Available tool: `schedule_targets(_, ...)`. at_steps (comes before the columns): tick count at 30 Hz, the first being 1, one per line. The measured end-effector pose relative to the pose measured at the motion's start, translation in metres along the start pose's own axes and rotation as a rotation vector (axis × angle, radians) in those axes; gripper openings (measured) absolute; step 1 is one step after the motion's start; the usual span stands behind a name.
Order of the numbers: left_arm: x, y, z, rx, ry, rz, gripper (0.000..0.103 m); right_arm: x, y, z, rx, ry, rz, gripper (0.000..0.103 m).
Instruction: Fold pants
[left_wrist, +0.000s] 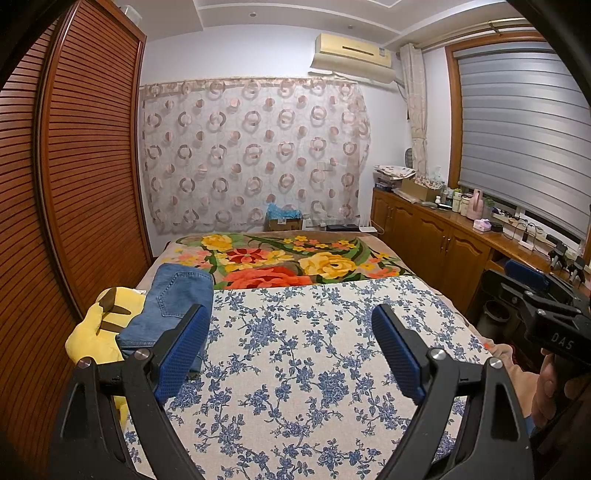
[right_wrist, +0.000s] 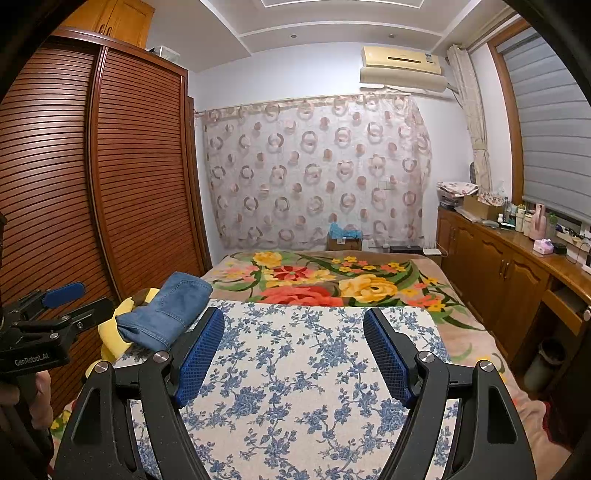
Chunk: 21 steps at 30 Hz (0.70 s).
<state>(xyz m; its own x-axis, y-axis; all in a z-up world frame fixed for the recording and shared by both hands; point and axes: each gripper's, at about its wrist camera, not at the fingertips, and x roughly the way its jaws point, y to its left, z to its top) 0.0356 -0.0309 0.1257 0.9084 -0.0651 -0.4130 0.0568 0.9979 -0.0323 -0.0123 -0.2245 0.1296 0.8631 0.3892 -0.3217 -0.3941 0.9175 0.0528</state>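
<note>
Folded blue jeans (left_wrist: 168, 302) lie at the left edge of the bed, partly on a yellow plush toy (left_wrist: 99, 328); they also show in the right wrist view (right_wrist: 166, 310). My left gripper (left_wrist: 291, 321) is open and empty above the blue-flowered white board (left_wrist: 314, 350), with the jeans just beyond its left finger. My right gripper (right_wrist: 293, 325) is open and empty over the same board (right_wrist: 295, 369). Each gripper shows at the edge of the other's view: the right one (left_wrist: 532, 291) and the left one (right_wrist: 62, 299).
A flowered blanket (left_wrist: 295, 262) covers the far half of the bed. A slatted wooden wardrobe (left_wrist: 74, 184) stands close on the left. A low wooden cabinet (left_wrist: 436, 236) with bottles and boxes runs along the right under the window. Boxes (left_wrist: 282, 219) stand past the bed's far end.
</note>
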Motion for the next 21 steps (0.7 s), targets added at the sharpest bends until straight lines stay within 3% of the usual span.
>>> schedule_targets(21,-0.0014,0.0025,0.0008,-0.003,-0.005,0.004,0.09,-0.0002,-0.0015,0.0014,0.002,-0.001,0.0,0.079)
